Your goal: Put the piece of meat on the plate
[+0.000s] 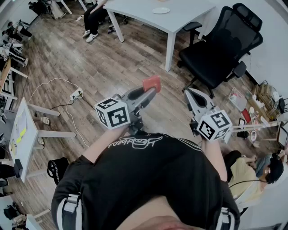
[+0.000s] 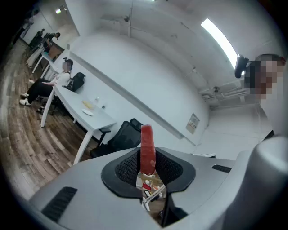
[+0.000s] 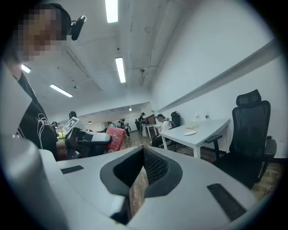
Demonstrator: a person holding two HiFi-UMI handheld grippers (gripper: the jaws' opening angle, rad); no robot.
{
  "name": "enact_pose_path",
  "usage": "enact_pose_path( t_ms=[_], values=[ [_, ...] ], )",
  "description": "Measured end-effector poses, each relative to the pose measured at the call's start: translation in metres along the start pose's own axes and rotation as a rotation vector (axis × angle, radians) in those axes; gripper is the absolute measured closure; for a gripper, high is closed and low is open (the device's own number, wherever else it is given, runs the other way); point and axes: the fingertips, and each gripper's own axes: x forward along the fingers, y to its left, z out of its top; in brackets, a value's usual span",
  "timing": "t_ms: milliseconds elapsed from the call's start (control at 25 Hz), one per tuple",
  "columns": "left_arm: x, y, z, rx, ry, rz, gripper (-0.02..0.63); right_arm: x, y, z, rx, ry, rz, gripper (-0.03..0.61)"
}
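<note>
A flat red piece of meat is clamped between the jaws of my left gripper, which I hold level above the wood floor. In the left gripper view the meat stands on edge between the dark pads and sticks out past them. The right gripper hangs beside it on the right, shut with nothing in it. From the right gripper view I see the meat at the left gripper's tip. A white plate lies on the white table ahead, far from both grippers.
A black office chair stands right of the table. A person sits at the table's far left end. A power strip with its cable lies on the floor at left, beside a small desk. Another person sits at lower right.
</note>
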Motion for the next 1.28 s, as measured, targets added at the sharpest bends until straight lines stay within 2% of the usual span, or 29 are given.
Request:
enact_pose_path(
  t_ms=[440, 640, 1080, 1280],
  values=[
    [0.003, -0.019, -0.003, 0.009, -0.015, 0.010, 0.522, -0.014, -0.003, 0.007, -0.010, -0.010, 0.031, 0.572],
    [0.004, -0.025, -0.002, 0.002, -0.015, 0.014, 0.522, -0.012, -0.002, 0.012, 0.043, -0.028, 0.073, 0.571],
    [0.005, -0.014, -0.001, -0.023, -0.006, 0.026, 0.522, 0.001, -0.009, 0.001, 0.071, -0.015, 0.067, 0.571],
    [0.018, -0.010, -0.005, -0.050, 0.010, 0.004, 0.522, -0.002, -0.020, 0.001, 0.129, -0.023, 0.060, 0.571]
  ],
)
